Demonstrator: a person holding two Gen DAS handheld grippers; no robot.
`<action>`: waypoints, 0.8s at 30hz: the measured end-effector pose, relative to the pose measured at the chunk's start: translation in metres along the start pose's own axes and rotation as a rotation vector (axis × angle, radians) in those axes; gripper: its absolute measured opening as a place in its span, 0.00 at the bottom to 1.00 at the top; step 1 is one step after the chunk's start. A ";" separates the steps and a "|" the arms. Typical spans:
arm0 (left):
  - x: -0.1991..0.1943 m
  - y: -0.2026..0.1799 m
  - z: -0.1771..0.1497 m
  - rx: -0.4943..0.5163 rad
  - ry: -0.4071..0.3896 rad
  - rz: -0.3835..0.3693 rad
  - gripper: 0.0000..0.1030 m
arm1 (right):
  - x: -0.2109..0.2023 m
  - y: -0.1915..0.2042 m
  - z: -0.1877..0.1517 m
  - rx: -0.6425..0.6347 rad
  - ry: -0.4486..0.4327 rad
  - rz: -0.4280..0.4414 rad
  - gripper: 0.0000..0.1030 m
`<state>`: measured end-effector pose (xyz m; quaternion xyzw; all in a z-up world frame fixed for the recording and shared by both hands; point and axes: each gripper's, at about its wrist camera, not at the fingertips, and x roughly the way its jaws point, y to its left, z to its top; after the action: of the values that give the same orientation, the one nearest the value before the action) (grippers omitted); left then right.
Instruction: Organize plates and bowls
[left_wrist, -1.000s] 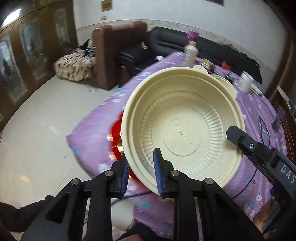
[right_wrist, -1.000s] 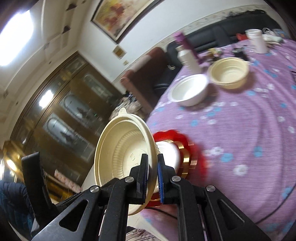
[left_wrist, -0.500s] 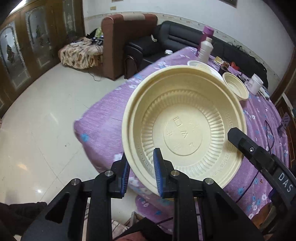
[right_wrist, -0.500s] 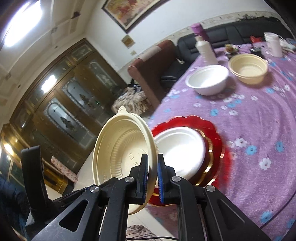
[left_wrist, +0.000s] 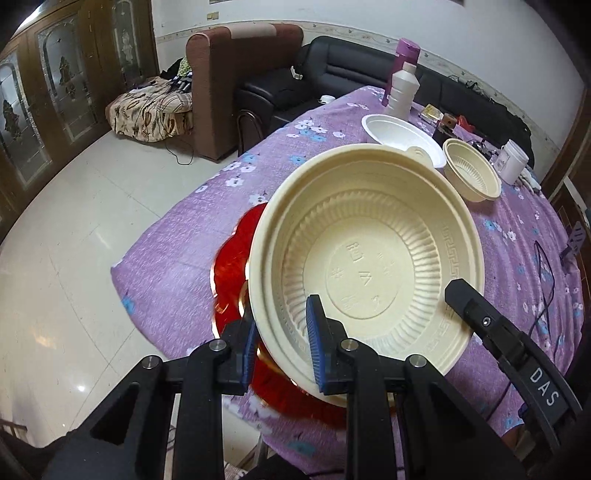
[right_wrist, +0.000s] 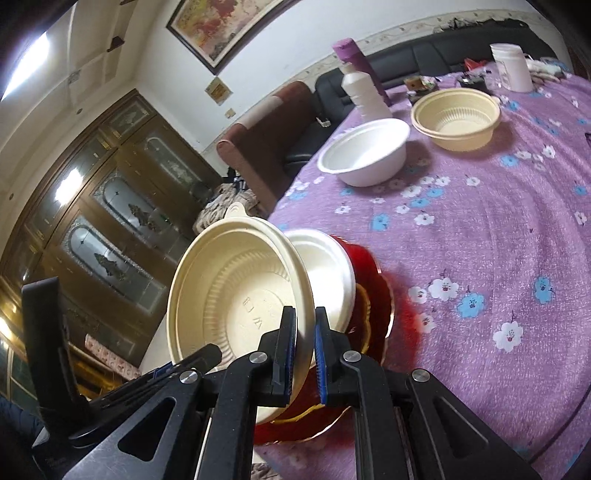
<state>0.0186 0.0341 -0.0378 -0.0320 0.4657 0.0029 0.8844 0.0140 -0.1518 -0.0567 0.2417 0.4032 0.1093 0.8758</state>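
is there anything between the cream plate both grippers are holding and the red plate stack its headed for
Nothing visible blocks it. The cream plate, tilted and pinched at its rim by the left gripper and right gripper, hangs just beside the white plate on the red plate, with no other object between.

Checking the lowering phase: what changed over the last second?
Both grippers, left and right, carried the cream plate down toward the red plate and the white dish on it; it now hangs tilted just above them. Both grips on the rim unchanged; the far bowls did not move.
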 end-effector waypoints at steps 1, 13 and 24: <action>0.004 -0.002 0.001 0.005 0.004 0.002 0.20 | 0.003 -0.002 0.001 0.004 0.003 -0.004 0.09; 0.033 -0.005 0.013 0.014 0.050 -0.006 0.20 | 0.028 -0.011 0.011 0.009 0.031 -0.046 0.09; 0.034 0.003 0.014 -0.001 0.041 -0.005 0.29 | 0.026 -0.014 0.012 0.007 0.025 -0.060 0.13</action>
<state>0.0498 0.0369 -0.0580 -0.0335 0.4837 0.0003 0.8746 0.0395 -0.1578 -0.0739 0.2309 0.4215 0.0845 0.8729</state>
